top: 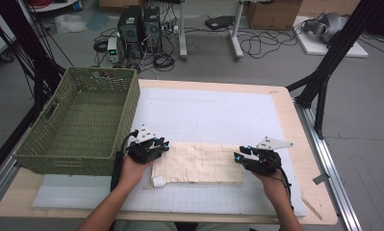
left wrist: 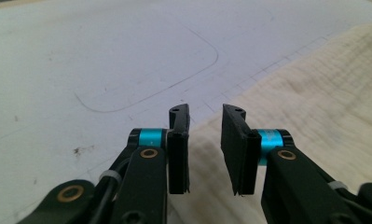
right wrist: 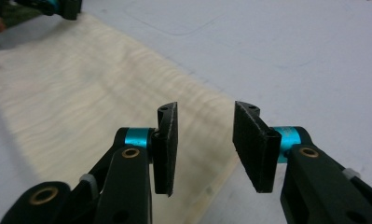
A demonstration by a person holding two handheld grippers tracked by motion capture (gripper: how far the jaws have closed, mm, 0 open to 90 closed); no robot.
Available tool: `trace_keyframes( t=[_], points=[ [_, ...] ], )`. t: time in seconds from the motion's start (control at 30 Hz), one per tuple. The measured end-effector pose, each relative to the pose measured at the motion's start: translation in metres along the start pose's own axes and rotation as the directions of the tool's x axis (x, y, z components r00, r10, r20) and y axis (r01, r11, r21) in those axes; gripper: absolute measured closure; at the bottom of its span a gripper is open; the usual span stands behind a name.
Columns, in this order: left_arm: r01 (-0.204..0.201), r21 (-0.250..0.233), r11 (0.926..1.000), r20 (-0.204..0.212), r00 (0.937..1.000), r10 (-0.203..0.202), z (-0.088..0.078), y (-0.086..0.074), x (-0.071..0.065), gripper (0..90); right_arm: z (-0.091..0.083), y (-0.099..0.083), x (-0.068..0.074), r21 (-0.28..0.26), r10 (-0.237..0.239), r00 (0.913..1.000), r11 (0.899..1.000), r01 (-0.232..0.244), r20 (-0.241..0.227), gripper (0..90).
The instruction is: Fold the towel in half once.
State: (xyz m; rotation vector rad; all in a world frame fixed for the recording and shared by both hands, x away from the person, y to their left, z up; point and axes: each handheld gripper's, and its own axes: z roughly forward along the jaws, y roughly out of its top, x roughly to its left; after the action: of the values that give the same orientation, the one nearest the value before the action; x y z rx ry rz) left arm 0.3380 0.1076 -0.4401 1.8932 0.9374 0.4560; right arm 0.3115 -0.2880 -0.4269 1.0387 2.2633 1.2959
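basket (top: 79,120): green wicker one, sits at the far left of the table (top: 295,130), hanging a bit over the table's left edge

mat (top: 213,115): big white sheet with a faint grid, covers most of the tabletop

left gripper (top: 163,146): just right of the basket, parked at the cloth's upper left corner. In its own view (left wrist: 206,140) the jaws stand slightly apart with a gap between the pads, cloth edge lying under and between them, pads not pressing on it as far as I can see

cloth (top: 199,162): cream, waffle-ish texture, folded into a long strip lying flat on the mat near the front edge, right between the two grippers. Small white tag at its lower left corner

right gripper (top: 237,156): at the cloth's right end. Own view (right wrist: 205,140) shows the jaws spread with nothing pinched, cloth edge on the mat just below them

hands: each one wrapped round the back of its gripper, forearms coming in from the bottom
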Motion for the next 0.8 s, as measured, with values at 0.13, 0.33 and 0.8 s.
trace_keyframes(
  t=[0.13, 0.33, 0.8],
  points=[
    [0.023, 0.071, 0.9972, -0.038, 0.9991, -0.020, 0.016, -0.002, 0.003, 77.0, 0.019, 0.007, -0.008, 0.019, -0.016, 0.9992, 1.000, 0.015, 0.036, 72.6],
    [0.035, 0.111, 0.9932, -0.074, 0.9969, -0.027, 0.018, -0.002, 0.005, 82.0, 0.039, 0.004, -0.014, 0.144, -0.029, 0.9961, 0.989, 0.017, 0.083, 80.7],
    [0.071, 0.057, 0.9959, -0.128, 0.9898, -0.063, 0.016, -0.001, 0.015, 55.5, 0.031, 0.005, -0.023, 0.101, 0.030, 0.9935, 0.994, -0.041, 0.110, 61.0]
  ],
)
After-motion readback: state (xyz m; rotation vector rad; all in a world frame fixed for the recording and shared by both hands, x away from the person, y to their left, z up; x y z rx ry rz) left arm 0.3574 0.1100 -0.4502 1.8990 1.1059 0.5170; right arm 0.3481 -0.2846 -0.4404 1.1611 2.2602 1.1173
